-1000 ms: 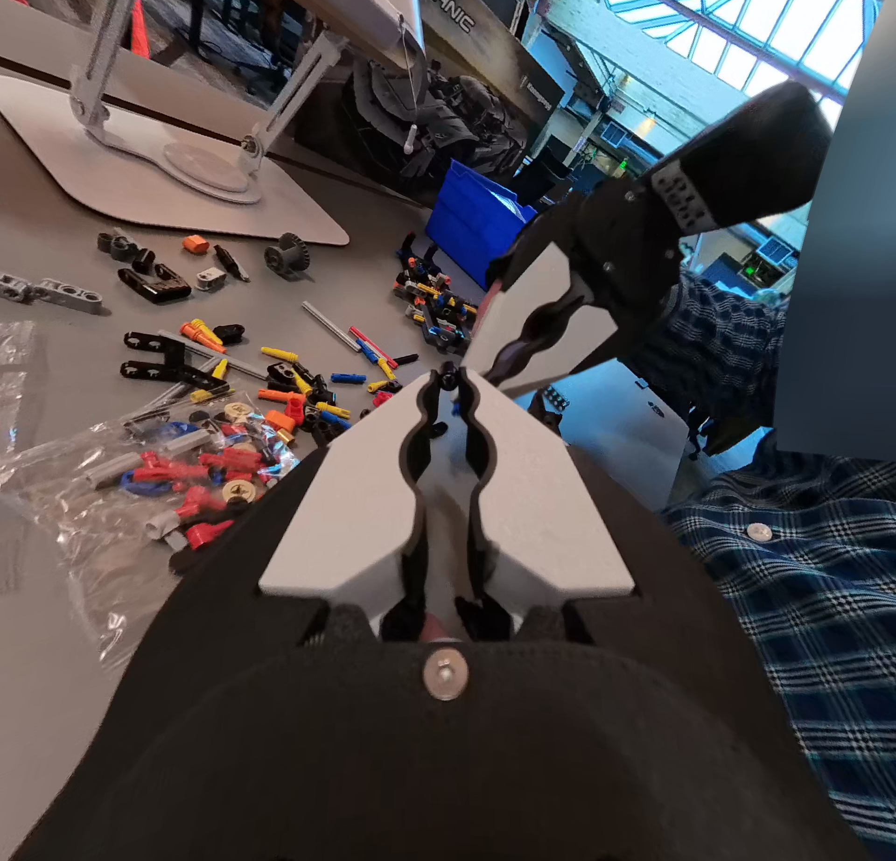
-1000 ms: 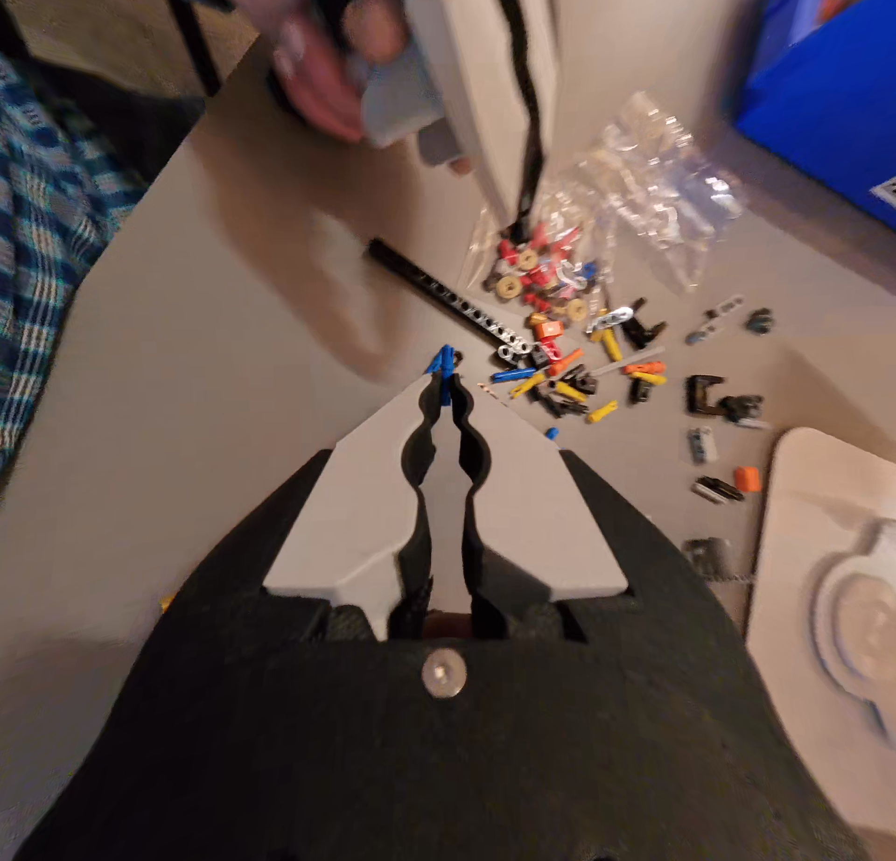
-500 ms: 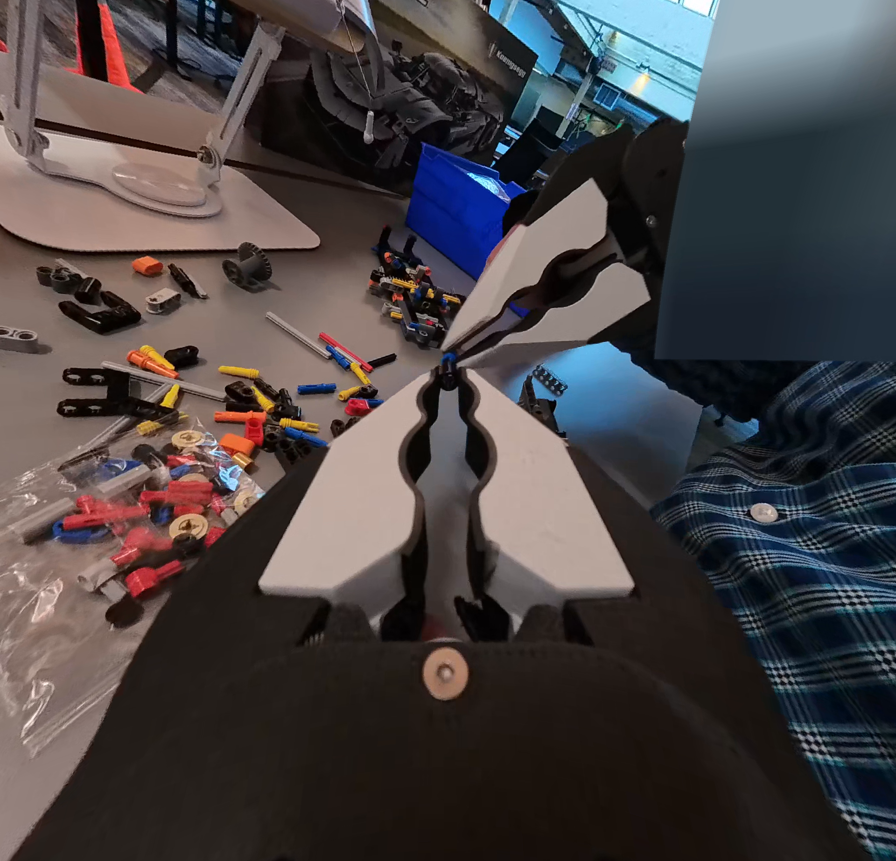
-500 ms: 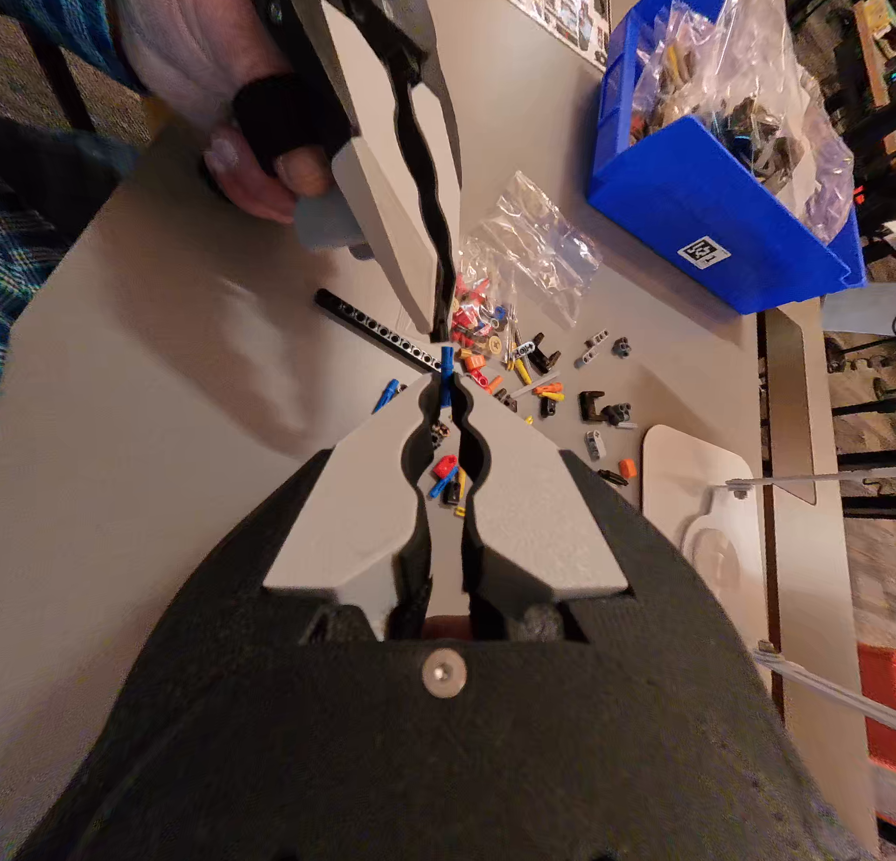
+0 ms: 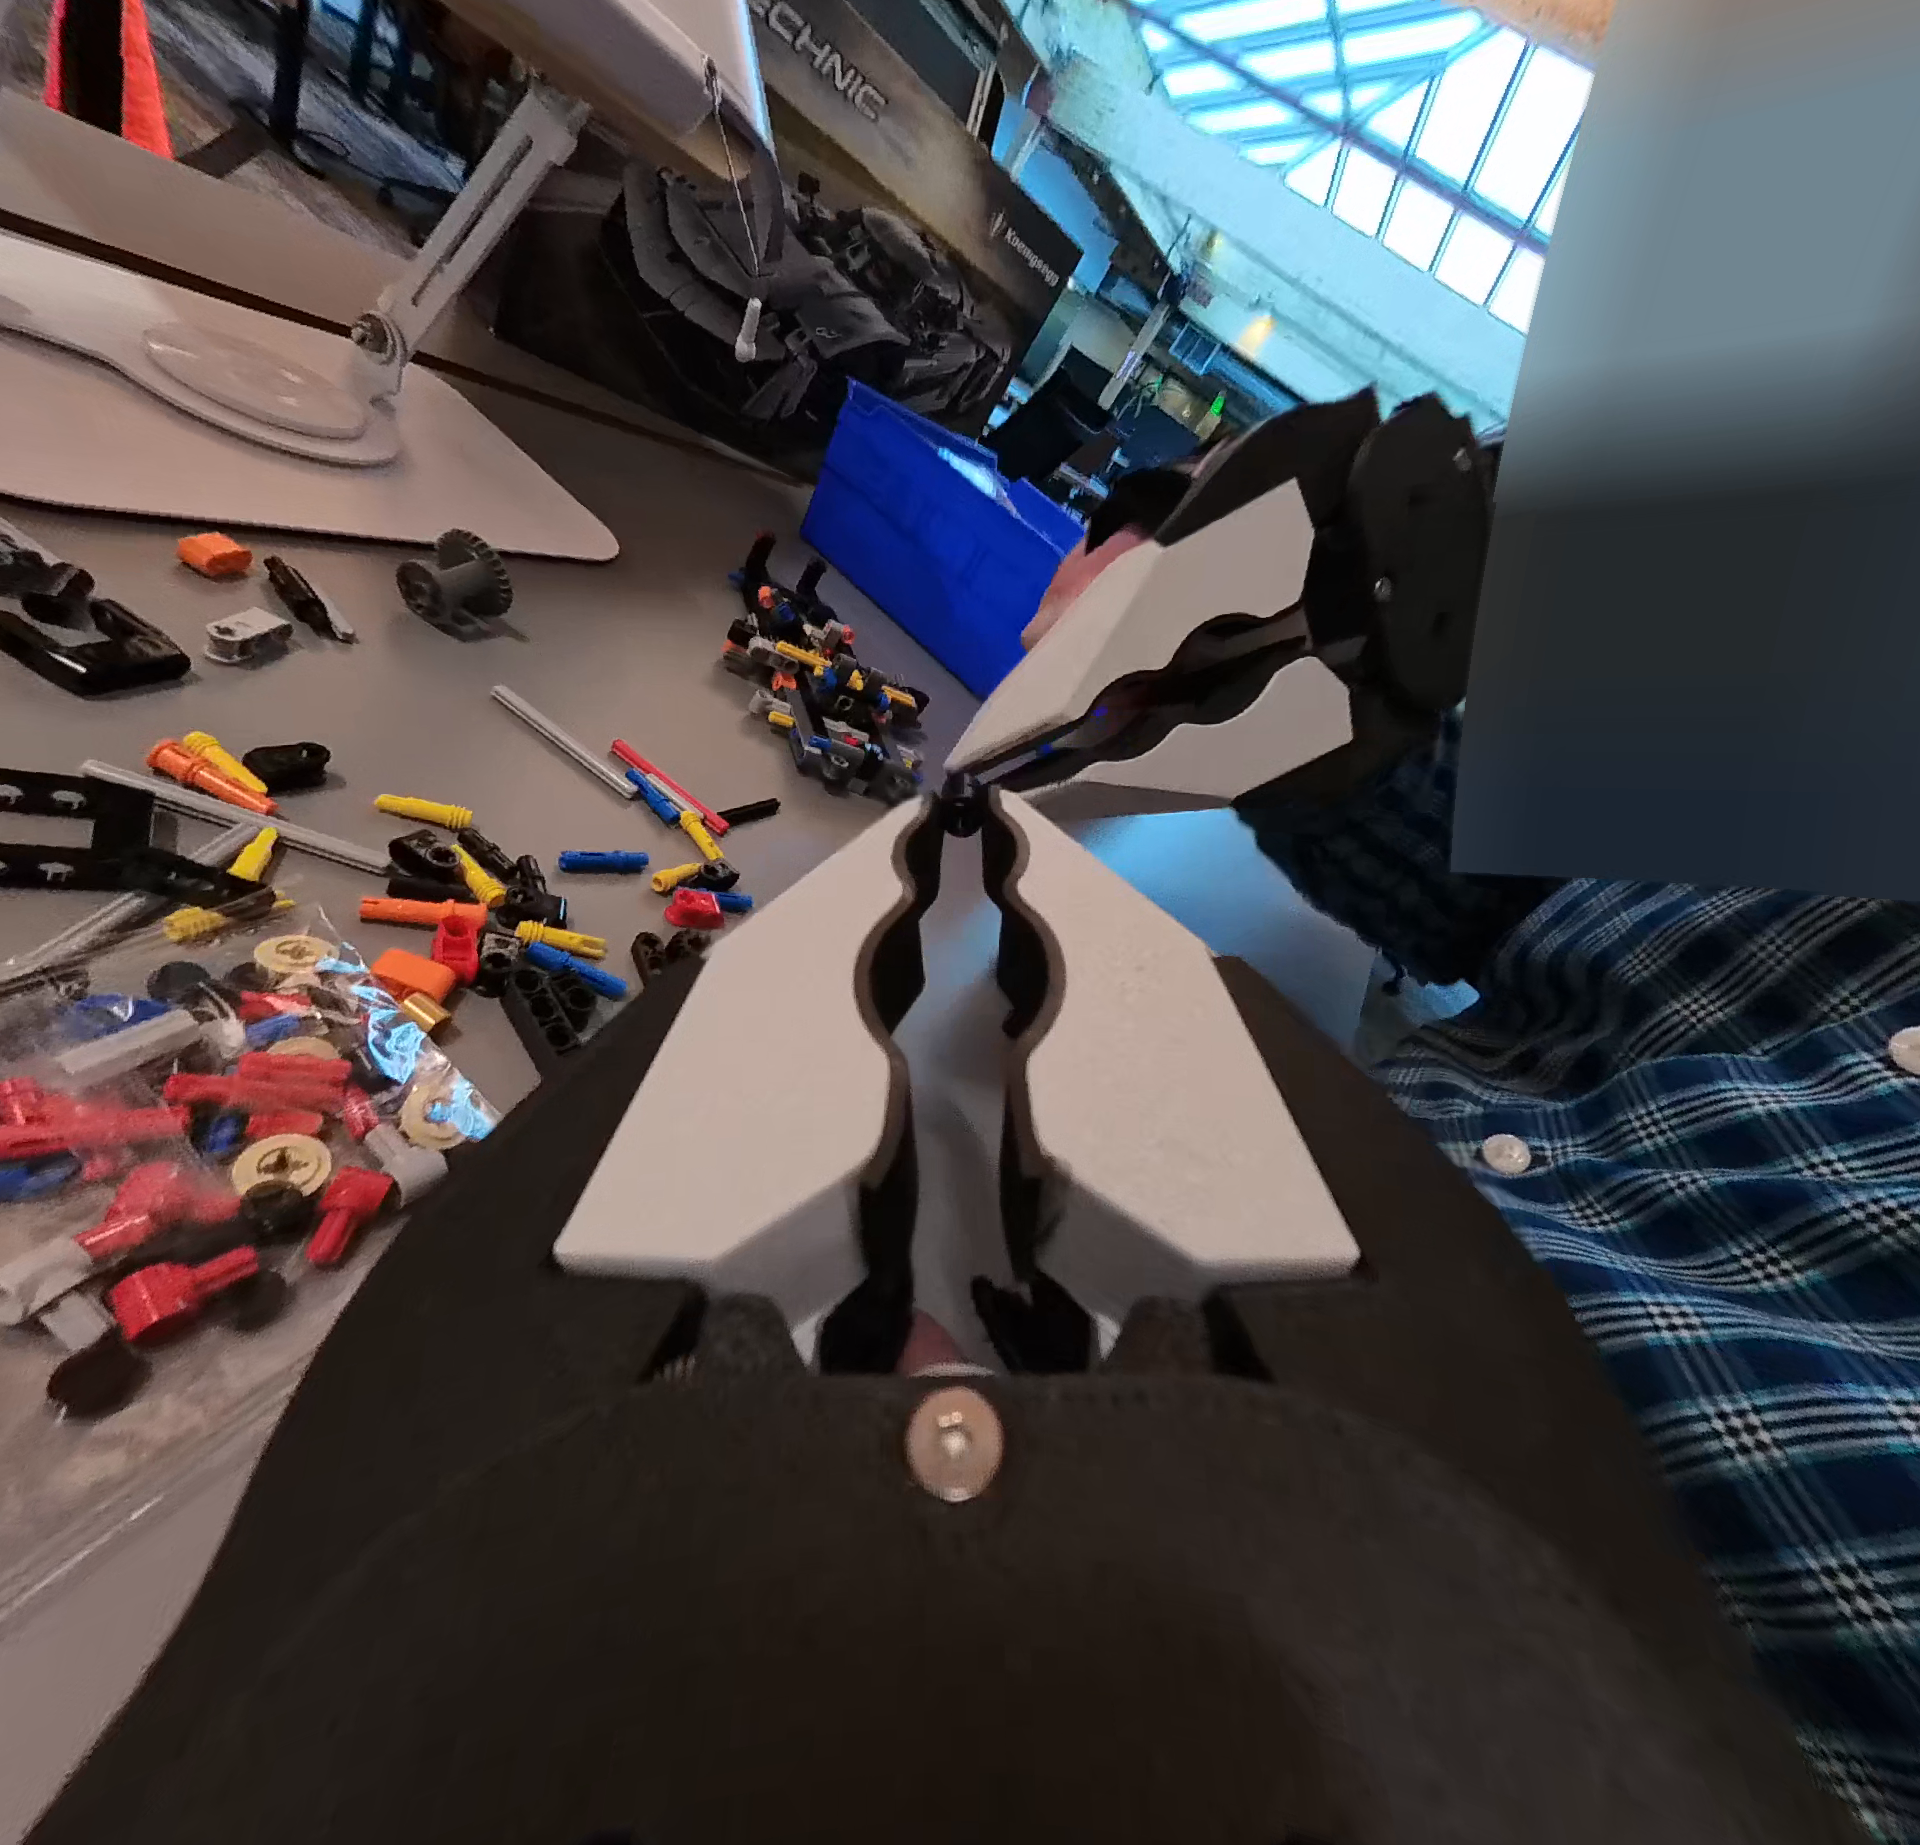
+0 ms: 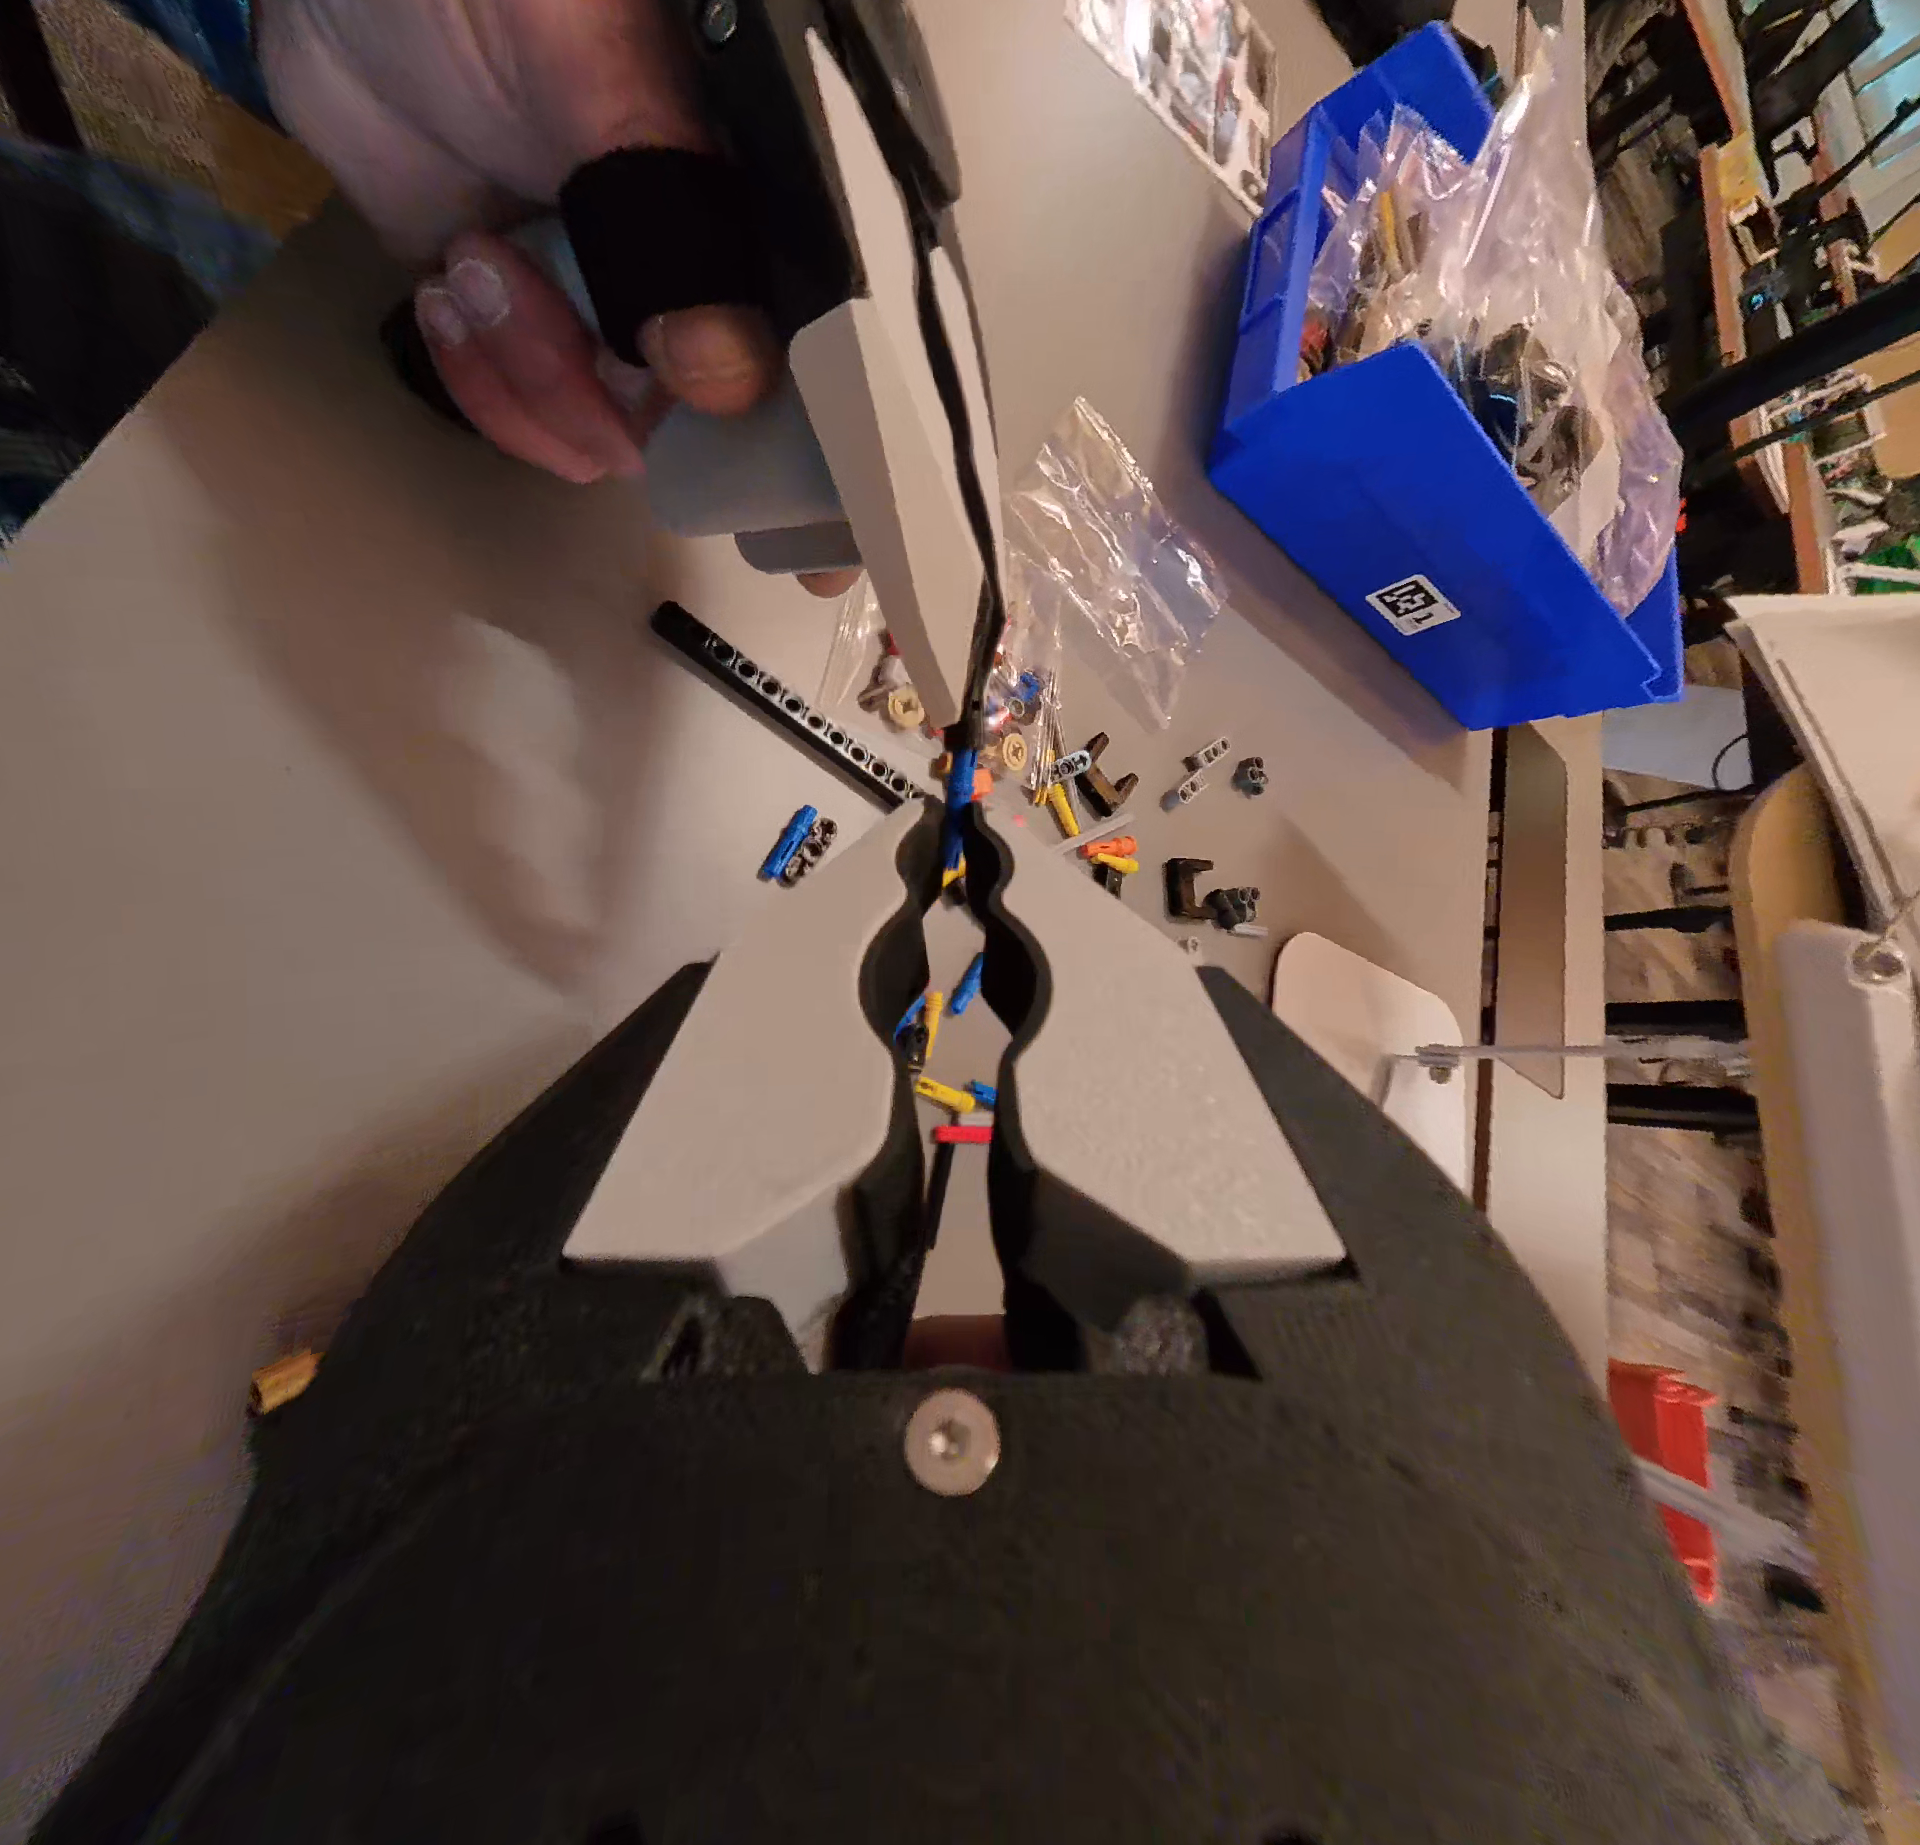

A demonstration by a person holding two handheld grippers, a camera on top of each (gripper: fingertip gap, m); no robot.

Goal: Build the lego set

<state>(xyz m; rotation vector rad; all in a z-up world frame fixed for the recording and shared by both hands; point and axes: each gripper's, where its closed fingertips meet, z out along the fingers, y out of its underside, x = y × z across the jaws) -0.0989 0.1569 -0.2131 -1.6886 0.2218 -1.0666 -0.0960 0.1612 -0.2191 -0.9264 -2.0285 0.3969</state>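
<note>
1. The left gripper point(image 5: 961, 816) is clenched on a tiny black lego piece point(image 5: 958, 814), pinched right at the fingertips and held up above the bench point(image 5: 603, 652).
2. The right gripper point(image 6: 956, 816) is clamped on a small blue pin point(image 6: 954, 793), also right at the tips. The two grippers are brought tip to tip in mid-air, so the pin and the black piece are touching or just about; which one exactly can't be told.
3. In the left wrist view, the right gripper point(image 5: 971, 772) is seen coming in from the far right.
4. Loose lego parts point(image 5: 488, 881) are scattered on the bench to the left: yellow, blue, orange and black pins, plus a grey axle point(image 5: 561, 741).
5. A clear plastic bag point(image 5: 187, 1151) with red and tan bits is found near the left edge.
6. A half-built assembly point(image 5: 826, 699) is parked farther out, just in front of a blue bin point(image 5: 925, 538).
7. A long black beam point(image 6: 790, 720) is spotted on the bench in the right wrist view, well apart from the bin.
</note>
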